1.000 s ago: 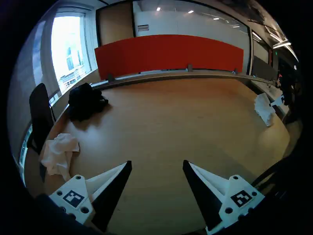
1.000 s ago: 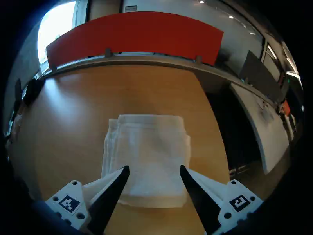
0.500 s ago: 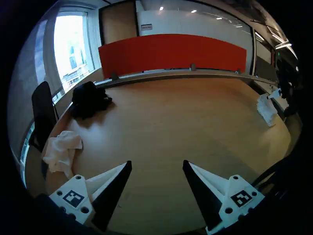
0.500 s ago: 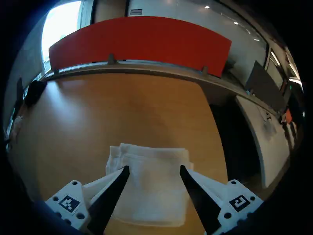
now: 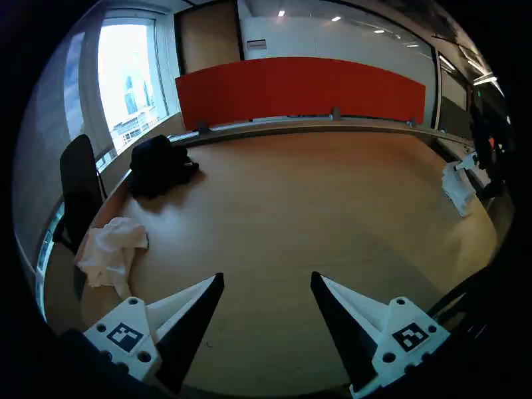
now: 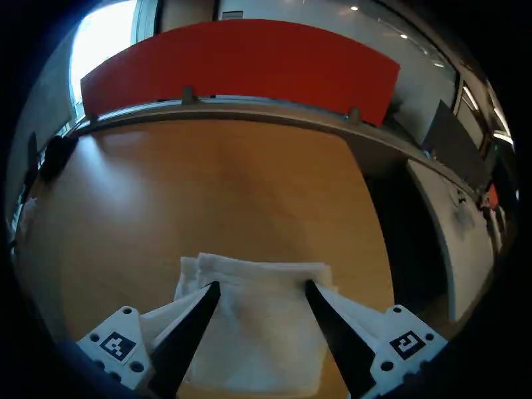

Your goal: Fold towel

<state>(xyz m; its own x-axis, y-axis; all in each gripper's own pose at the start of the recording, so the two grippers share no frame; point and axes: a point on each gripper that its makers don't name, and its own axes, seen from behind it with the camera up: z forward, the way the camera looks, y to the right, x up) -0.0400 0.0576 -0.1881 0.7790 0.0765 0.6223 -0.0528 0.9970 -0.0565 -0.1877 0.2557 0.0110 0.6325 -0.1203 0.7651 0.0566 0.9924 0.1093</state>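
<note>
Right gripper: fingers spread, nothing pinched. It hangs low over the folded white towel, which lies flat on the wooden table near its right-hand end. The towel's far edge runs between the two fingertips. Whether either finger touches the cloth cannot be told.

Left gripper: fingers likewise spread and holding nothing, over bare tabletop.

Handling, as a judgement: the towel looks light, soft and limp, with no stiffness of its own. Several layers show stepped at its left edge, so a grip on one layer would likely peel the stack open. Take hold at a corner or along an edge, pinching all layers together. A lift from the middle would let the sides droop. It is not fragile, and the nap should resist slipping.

Differences between views: the right gripper view gives the towel close up, with its stacked edges legible. The left gripper view takes in the wider room: a crumpled white cloth at the table's left edge, a black bundle beyond it, a dark chair, and a small white cloth far right, probably this same towel, too small to confirm.
</note>
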